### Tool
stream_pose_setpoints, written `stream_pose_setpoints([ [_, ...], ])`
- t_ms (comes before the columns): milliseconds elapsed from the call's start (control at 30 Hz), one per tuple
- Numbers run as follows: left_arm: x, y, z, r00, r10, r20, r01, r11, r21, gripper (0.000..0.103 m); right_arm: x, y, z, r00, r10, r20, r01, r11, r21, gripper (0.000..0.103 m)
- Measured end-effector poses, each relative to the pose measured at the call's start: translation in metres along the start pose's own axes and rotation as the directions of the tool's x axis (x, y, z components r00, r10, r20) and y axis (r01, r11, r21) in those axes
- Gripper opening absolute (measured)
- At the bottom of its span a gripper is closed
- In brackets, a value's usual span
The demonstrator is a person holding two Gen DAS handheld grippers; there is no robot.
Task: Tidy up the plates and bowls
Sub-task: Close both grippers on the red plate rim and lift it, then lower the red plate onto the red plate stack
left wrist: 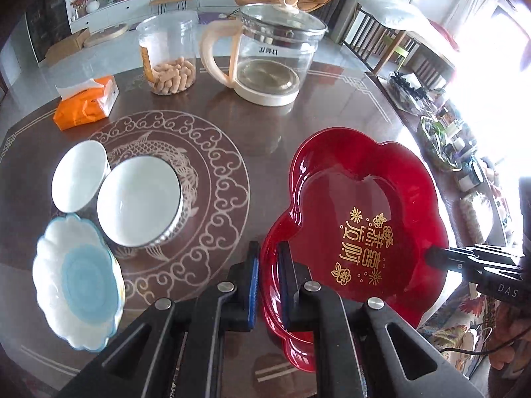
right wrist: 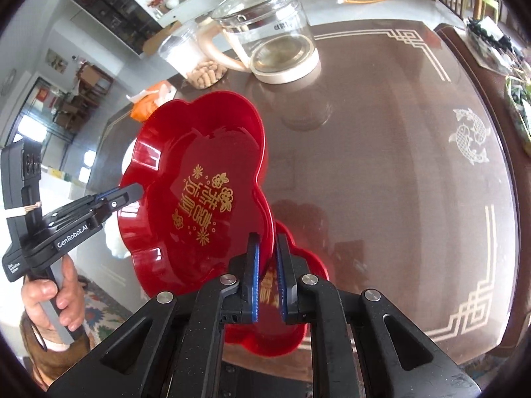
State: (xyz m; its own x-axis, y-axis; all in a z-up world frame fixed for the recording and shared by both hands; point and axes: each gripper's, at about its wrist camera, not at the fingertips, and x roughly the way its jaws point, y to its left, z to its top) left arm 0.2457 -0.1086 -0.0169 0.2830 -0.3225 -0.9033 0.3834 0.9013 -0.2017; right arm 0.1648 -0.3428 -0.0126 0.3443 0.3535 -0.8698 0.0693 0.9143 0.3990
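We hold the red flower-shaped plate [right wrist: 192, 195] lifted and tilted above the table [right wrist: 381, 172], just over a second red plate [right wrist: 298, 265] lying near us. The left gripper [left wrist: 268, 285] pinches its left rim, the right gripper [right wrist: 267, 278] its right rim. It looks light, stiff and glossy (likely slippery plastic), so the scalloped rim suits best.

red plate [left wrist: 358, 219] in left hand-held gripper [left wrist: 268, 278]
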Motion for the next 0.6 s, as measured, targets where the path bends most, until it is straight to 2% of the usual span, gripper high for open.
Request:
stream_pose_setpoints([
  [267,0.049,-0.014,-0.045,0.995,0.021,-0.097,-0.018,0.999,0.033,0.011,0.014,-0.014,-0.071,0.999,-0.018,-0.039,0.021,0.997,0.08,0.015],
  [467,0.069,-0.025,-0.051,0.992,0.054,-0.116,-0.046,0.996,0.073,0.012,0.028,-0.031,-0.089,0.999,-0.02,-0.047,0.028,0.987,0.158,0.015],
  [600,0.075,-0.029,-0.049,0.99,0.096,-0.105,-0.084,0.99,0.114,0.015,0.031,-0.031,-0.091,0.999,-0.022,-0.045,0.029,0.985,0.168,0.016],
])
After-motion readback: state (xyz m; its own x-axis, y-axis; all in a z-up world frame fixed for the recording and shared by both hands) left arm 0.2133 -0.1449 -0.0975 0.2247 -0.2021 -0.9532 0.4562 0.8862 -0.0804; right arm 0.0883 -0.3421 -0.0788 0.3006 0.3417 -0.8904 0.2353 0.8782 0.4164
